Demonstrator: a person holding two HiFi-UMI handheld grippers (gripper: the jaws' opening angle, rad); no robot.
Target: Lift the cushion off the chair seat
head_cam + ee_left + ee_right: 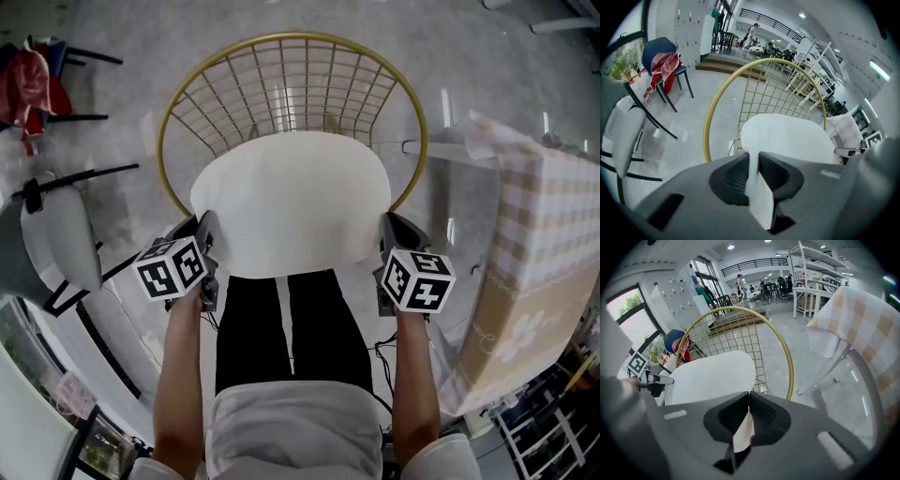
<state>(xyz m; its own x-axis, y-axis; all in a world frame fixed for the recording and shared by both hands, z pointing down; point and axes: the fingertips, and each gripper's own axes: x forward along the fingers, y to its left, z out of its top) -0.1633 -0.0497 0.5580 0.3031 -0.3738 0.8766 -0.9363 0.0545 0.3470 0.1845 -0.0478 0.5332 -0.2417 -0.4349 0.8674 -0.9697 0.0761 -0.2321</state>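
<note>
A round white cushion (291, 202) hangs in front of the gold wire chair (281, 80), held at its two near corners. My left gripper (203, 246) is shut on the cushion's left edge; in the left gripper view the white fabric (787, 138) runs between the dark pads (736, 176). My right gripper (386, 246) is shut on the right edge, and in the right gripper view a fold of the cushion (712, 376) sits pinched between the pads (764, 416). The chair's seat is hidden under the cushion.
A table with a beige checked cloth (539, 244) stands close at the right. A grey chair (56, 239) and a chair with a red garment (33, 80) are at the left. The person's dark trousers (286, 328) are just below the cushion.
</note>
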